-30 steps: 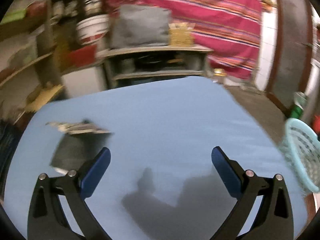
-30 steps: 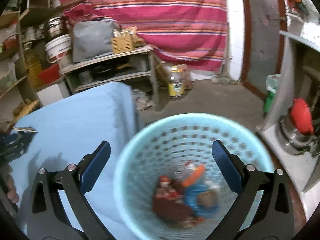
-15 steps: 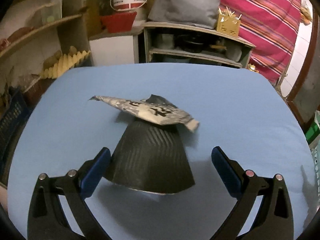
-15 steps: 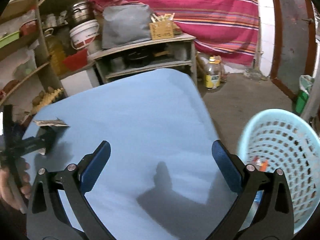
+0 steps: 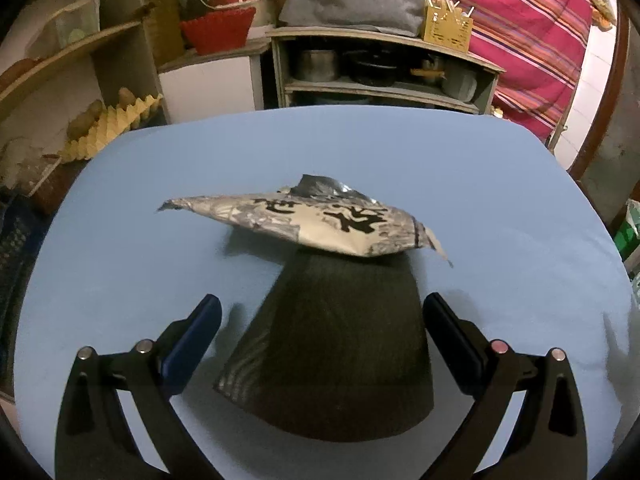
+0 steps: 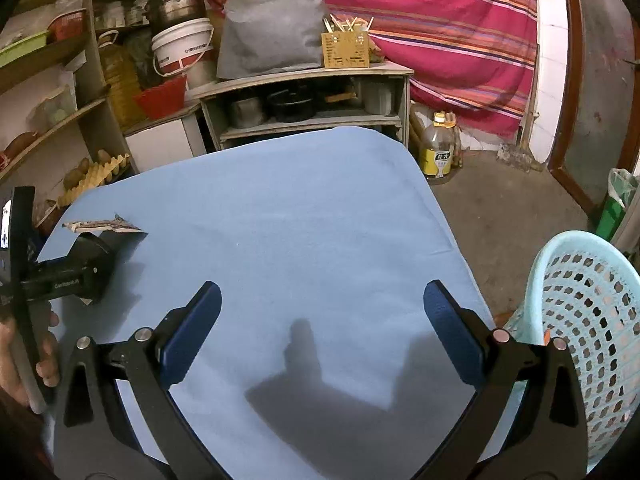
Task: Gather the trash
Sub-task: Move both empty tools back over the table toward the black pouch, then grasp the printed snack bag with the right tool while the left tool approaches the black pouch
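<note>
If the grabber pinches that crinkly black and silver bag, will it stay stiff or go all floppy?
Probably floppy: the snack bag looks like thin foil, and its torn silver top already bends over sideways. It looks empty and flattened, so likely very light. The shiny film may slip between the open left gripper fingers unless pinched firmly.

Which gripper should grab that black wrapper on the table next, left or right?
Left. The left gripper is open with the black wrapper lying between its fingers. The right gripper, also open, is over bare blue table near the basket, far from the wrapper.
</note>
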{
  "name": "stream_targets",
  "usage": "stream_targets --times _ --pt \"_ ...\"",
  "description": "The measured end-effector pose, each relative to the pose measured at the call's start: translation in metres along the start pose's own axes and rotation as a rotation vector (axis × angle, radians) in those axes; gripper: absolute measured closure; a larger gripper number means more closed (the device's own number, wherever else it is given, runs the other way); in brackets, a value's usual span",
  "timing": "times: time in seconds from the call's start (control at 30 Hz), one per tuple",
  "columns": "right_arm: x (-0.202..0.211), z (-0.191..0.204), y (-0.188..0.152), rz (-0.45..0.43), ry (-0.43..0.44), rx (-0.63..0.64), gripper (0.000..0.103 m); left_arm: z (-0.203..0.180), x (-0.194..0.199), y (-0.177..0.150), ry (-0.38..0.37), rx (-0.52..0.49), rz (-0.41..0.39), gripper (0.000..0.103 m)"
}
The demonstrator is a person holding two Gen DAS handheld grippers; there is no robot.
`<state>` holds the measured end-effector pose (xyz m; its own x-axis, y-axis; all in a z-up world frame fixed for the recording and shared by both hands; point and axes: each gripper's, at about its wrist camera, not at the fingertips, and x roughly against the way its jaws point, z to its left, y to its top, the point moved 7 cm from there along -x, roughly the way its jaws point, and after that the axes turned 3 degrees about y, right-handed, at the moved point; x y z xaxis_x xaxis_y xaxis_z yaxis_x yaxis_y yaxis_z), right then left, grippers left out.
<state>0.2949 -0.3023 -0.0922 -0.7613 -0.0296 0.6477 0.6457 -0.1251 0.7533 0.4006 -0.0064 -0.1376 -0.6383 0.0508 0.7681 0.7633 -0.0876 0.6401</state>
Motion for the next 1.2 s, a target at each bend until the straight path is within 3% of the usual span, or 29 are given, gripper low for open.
stream_targets --times 0.03,0.07,0.37,0.4,0.47,0.6,0.7,0.87,1.0,1.2 --pt "-0.001 0.001 0.0 0.001 0.0 0.003 0.004 -0.001 -0.001 0.0 -0.006 0.001 0.001 0.009" --pt "-0.002 0.004 0.0 0.001 -0.002 0.009 0.004 -0.002 0.0 0.0 -0.014 -0.002 -0.004 0.02" --pt "-0.012 0.052 -0.001 0.001 0.037 0.074 0.004 0.012 0.03 -0.007 -0.034 -0.005 -0.042 0.02" --pt "-0.014 0.063 -0.002 0.003 0.054 0.086 0.004 0.022 0.038 -0.007 -0.038 0.012 -0.053 0.026" --pt "-0.017 0.084 -0.002 0.003 0.07 0.115 0.004 0.04 0.05 -0.007 -0.05 0.04 -0.059 0.047" --pt "-0.026 0.128 0.0 0.005 0.109 0.178 0.004 0.088 0.07 0.001 -0.01 0.096 -0.108 0.049" --pt "-0.04 0.157 0.002 0.023 0.136 0.216 0.004 0.127 0.079 0.006 0.01 0.142 -0.132 0.049" --pt "-0.072 0.195 0.014 0.043 0.153 0.237 0.004 0.161 0.076 0.004 0.022 0.199 -0.107 0.047" --pt "-0.102 0.223 0.014 0.11 0.184 0.28 0.004 0.173 0.078 0.001 -0.016 0.259 -0.099 0.034" --pt "-0.133 0.233 0.012 0.181 0.164 0.346 0.004 0.169 0.082 -0.001 -0.035 0.252 -0.101 0.027"
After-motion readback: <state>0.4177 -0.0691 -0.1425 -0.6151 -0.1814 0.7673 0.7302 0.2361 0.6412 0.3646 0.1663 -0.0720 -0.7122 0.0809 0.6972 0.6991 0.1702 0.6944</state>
